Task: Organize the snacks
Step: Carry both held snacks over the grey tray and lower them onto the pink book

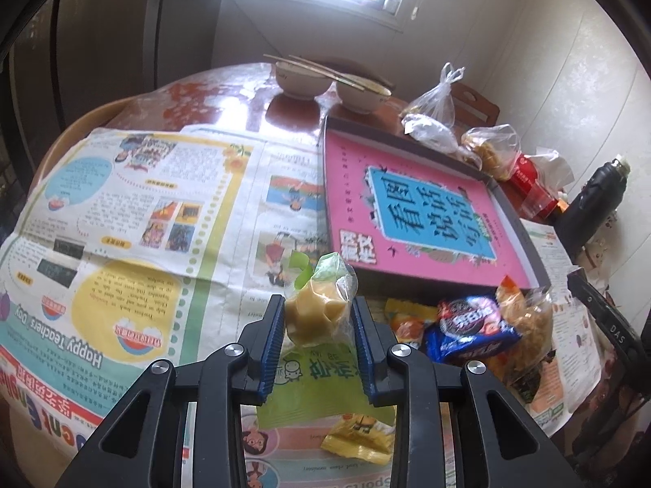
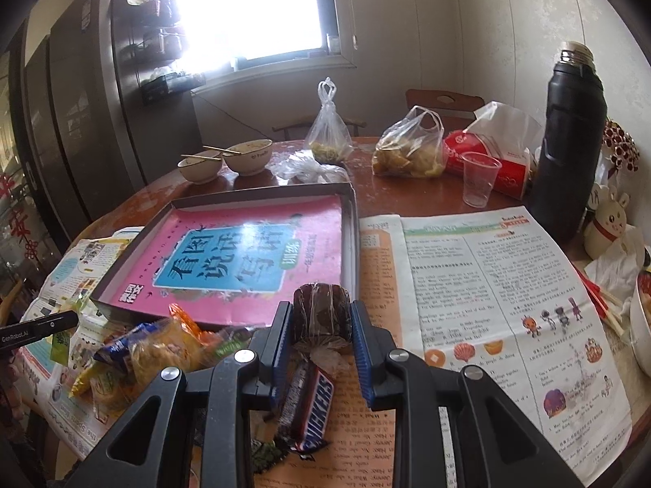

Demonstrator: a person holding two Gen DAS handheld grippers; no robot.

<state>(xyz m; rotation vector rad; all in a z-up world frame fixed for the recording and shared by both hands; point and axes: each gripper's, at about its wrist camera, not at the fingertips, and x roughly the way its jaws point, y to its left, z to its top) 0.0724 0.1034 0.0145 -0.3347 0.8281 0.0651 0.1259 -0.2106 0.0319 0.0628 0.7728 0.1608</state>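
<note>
Between our left claw pads: pale yellow pastry in clear crinkly wrap, clamped.
Right claw: we grip a brown cake roll in clear film.
Handling: both light, soft, crushable; film slippery, so we judge mid-body best.
Ahead: shallow grey box, pink-lined.

Pink tray (blue label), brown cake.

Yellow wrapped snack – held aloft, brown wrapped cake likewise

Both wrist cams close, angled down over table; shared: pink box, snack pile.
</note>
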